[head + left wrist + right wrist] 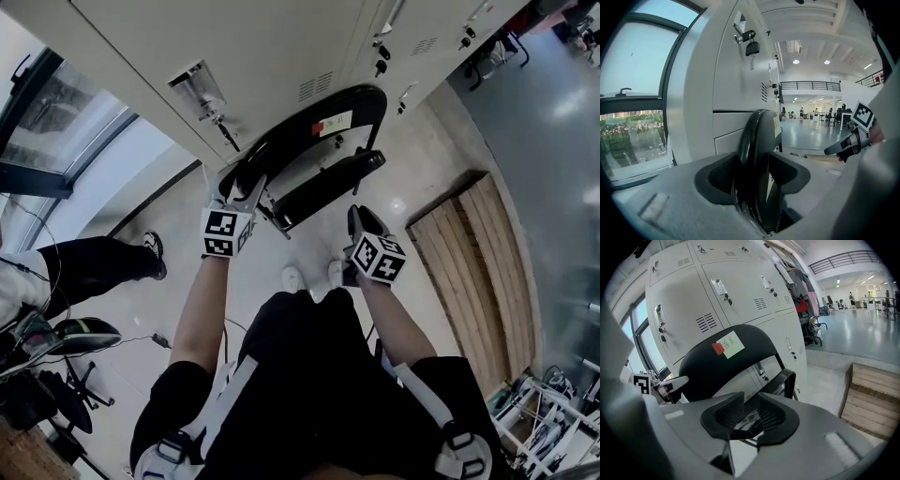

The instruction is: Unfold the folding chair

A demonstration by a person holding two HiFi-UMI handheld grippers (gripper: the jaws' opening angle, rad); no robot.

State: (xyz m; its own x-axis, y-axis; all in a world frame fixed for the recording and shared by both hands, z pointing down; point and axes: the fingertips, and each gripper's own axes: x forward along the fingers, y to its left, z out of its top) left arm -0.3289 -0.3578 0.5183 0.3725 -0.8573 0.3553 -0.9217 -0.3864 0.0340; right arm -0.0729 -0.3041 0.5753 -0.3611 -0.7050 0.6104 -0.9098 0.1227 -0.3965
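Note:
The black folding chair stands against the lockers, with its backrest (pixel 314 122) upright and its seat (pixel 328 186) tilted up close beneath it. My left gripper (pixel 242 192) is shut on the backrest's left edge. In the left gripper view the dark rim (pixel 759 136) fills the space between the left gripper's (pixel 757 161) pads. My right gripper (pixel 361 217) hangs just short of the seat's near right side. Its pads stand a narrow gap apart around nothing. The right gripper view shows the right gripper (pixel 751 401), with the seat (pixel 787 378) and the labelled backrest (pixel 705 371) beyond it.
Grey lockers (pixel 234 56) with keys in their doors stand right behind the chair. A low wooden platform (pixel 478 262) lies on the floor to the right. Another person's leg (pixel 94 262) and an office chair (pixel 80 337) are at the left. My own shoes (pixel 309 277) are near the chair.

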